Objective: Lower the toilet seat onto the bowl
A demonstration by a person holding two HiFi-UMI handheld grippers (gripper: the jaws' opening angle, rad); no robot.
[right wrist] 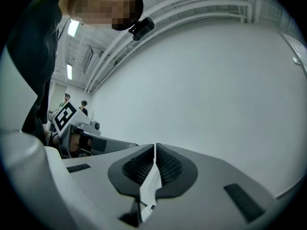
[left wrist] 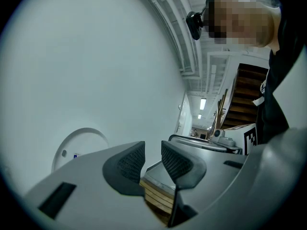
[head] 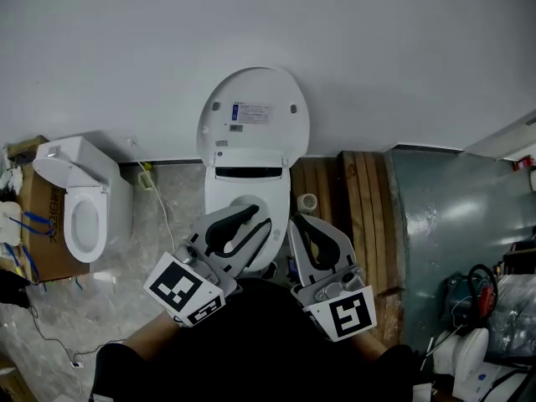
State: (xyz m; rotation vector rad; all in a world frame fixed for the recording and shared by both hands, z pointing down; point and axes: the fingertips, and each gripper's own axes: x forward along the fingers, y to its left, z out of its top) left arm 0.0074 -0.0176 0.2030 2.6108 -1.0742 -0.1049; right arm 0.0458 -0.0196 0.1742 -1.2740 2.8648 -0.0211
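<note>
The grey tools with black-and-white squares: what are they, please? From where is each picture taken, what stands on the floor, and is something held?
No robot: a person holds two grippers, the left gripper and the right gripper; the marked cubes belong to them. The head view looks down from the person's head. Each gripper view comes from a camera on that gripper. On the floor stand a toilet with its lid raised, a second toilet at left, wooden planks at right. Nothing is held: left jaws apart, right jaws shut.

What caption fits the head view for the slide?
Left hand-held gripper open, right hand-held gripper shut, both held over the white toilet, lid raised against the wall.
</note>
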